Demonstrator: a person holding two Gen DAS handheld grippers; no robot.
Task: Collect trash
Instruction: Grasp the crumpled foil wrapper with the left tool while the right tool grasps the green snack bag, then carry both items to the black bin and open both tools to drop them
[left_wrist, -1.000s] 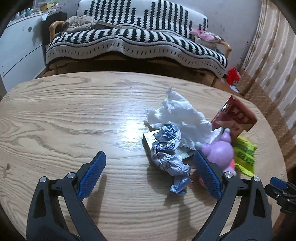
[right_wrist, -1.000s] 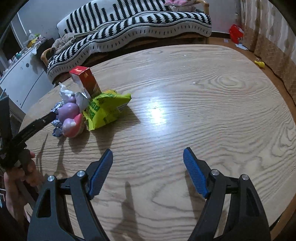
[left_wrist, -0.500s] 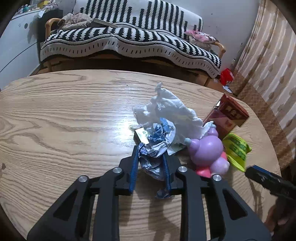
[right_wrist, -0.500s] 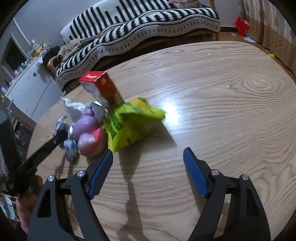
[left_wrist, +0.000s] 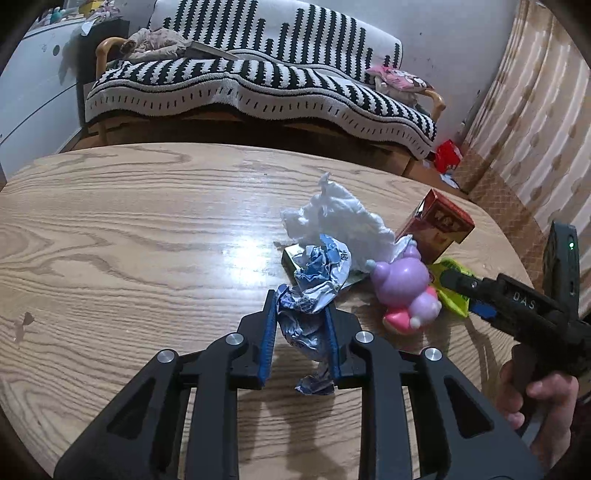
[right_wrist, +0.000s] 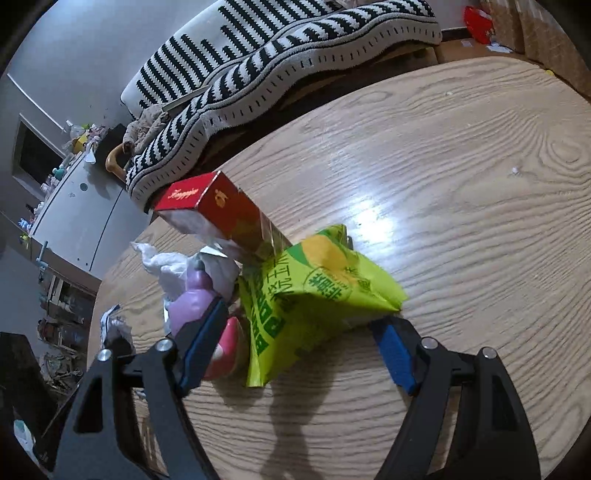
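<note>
Left gripper (left_wrist: 300, 332) pinches crumpled wrapper (left_wrist: 314, 295); right gripper (right_wrist: 295, 347), spread, straddles green bag (right_wrist: 314, 295) partly hiding purple toy (right_wrist: 192, 306).

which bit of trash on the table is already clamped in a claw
The crumpled blue-and-white wrapper, pinched in the left claw. The green bag only sits between the open right claw's fingers.

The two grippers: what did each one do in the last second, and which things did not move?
The left gripper closed from wide open onto the crumpled blue-white wrapper and now holds it. The right gripper moved forward, still open, until its fingers straddle the green snack bag. The white tissue, red carton and purple toy stayed put.
</note>
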